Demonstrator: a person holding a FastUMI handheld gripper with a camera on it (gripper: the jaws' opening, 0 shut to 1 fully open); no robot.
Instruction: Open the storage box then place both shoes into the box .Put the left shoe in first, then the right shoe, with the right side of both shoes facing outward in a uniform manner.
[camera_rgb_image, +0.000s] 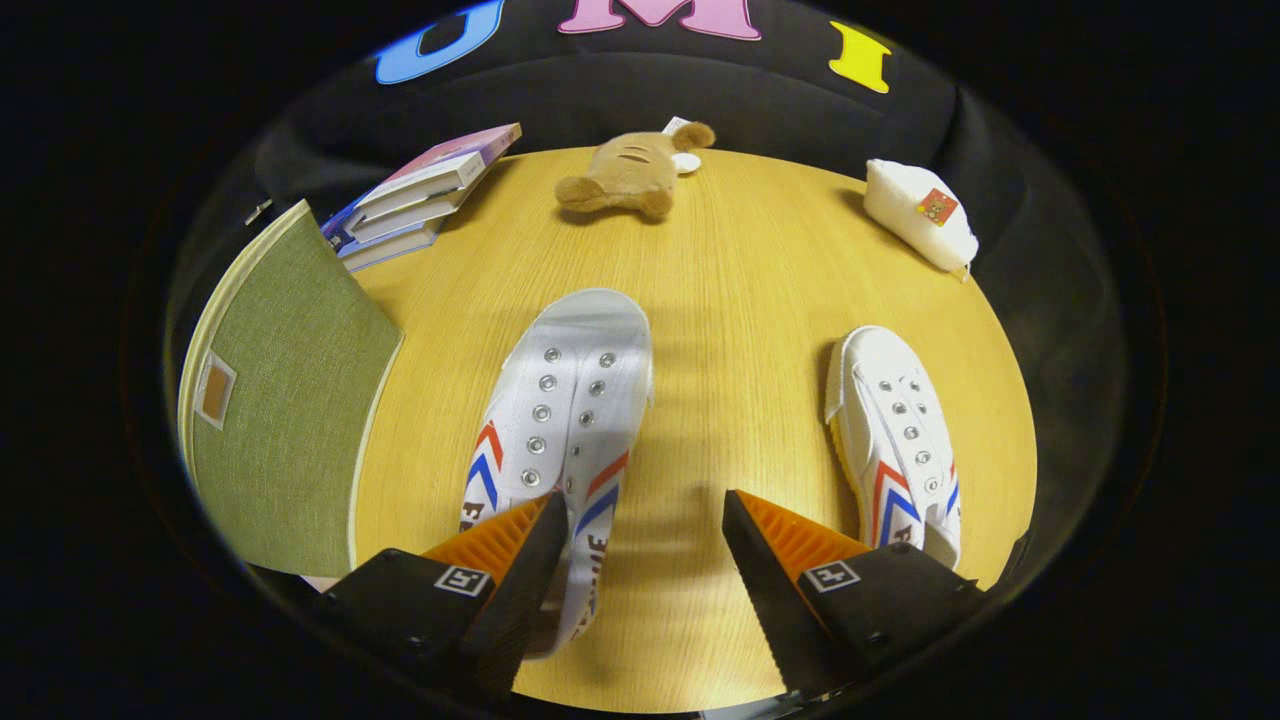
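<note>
Two white canvas shoes with red and blue chevrons lie on the round wooden table (740, 300), toes pointing away from me. The left-hand shoe (570, 400) runs back under my left finger (520, 560), which overlaps its heel end. The right-hand shoe (895, 430) lies beyond and just outside my right finger (770, 550). My gripper (645, 525) is open, with bare table between the fingers. A green fabric storage box (290, 400) with a small tan label stands at the left of the table, its lid down.
A stack of books (420, 195) lies behind the box. A brown plush toy (630, 175) rests at the table's far edge, and a white pouch (920, 215) lies at the far right. Bare wood stretches between the two shoes.
</note>
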